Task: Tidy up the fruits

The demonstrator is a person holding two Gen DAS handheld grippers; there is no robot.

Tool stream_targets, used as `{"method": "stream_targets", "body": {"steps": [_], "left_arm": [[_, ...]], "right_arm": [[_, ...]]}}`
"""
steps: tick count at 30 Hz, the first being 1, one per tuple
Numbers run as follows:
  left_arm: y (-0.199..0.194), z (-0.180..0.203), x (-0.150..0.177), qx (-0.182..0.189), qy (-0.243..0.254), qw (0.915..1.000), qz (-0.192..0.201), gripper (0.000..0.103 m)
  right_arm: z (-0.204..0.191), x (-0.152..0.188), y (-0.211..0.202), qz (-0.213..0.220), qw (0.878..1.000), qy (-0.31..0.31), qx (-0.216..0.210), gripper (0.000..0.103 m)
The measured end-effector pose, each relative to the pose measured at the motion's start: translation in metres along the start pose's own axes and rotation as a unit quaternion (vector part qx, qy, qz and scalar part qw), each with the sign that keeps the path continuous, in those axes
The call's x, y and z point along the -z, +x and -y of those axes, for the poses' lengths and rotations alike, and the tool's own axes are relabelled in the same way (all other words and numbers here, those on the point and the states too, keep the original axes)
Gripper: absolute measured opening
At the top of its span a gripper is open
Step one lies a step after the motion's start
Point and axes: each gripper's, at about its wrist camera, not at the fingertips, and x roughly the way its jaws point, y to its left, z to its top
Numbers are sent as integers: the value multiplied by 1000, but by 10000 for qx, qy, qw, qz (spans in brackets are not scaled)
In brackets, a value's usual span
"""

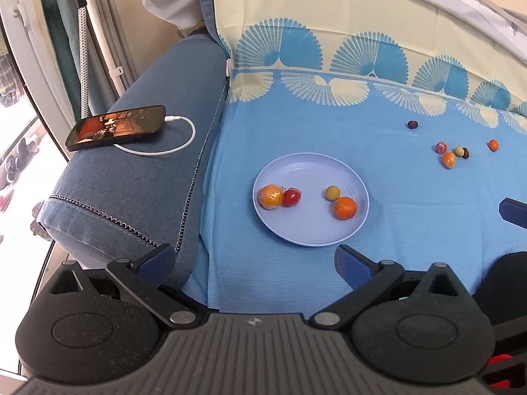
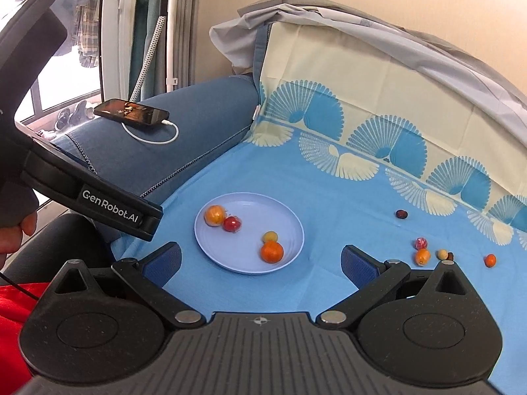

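Observation:
A pale blue plate (image 1: 313,233) (image 2: 214,253) lies on the blue cloth. It holds a wrapped orange fruit (image 1: 270,196) (image 2: 215,214), a red fruit (image 1: 291,197) (image 2: 232,224), a small yellow-green fruit (image 1: 332,193) (image 2: 270,236) and an orange (image 1: 345,207) (image 2: 272,252). Several small loose fruits (image 1: 448,159) (image 2: 422,256) lie on the cloth to the right, with a dark one (image 1: 412,124) (image 2: 401,214) farther back. My left gripper (image 1: 255,261) is open and empty, in front of the plate. My right gripper (image 2: 262,260) is open and empty, near the plate's front edge.
A phone (image 1: 116,127) (image 2: 131,112) with a white charging cable (image 1: 158,149) lies on the blue sofa arm (image 1: 138,181) at the left. The patterned sofa back (image 1: 329,16) rises behind the cloth. The left gripper's body (image 2: 82,184) crosses the right wrist view's left side.

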Motion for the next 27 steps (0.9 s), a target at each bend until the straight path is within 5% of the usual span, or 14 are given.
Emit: {"method": "stream_targets", "body": {"steps": [27], "left_arm": [[14, -2, 0, 62, 30, 9998, -174, 103]], "right_arm": [[3, 3, 10, -204, 9998, 74, -42, 102]]}}
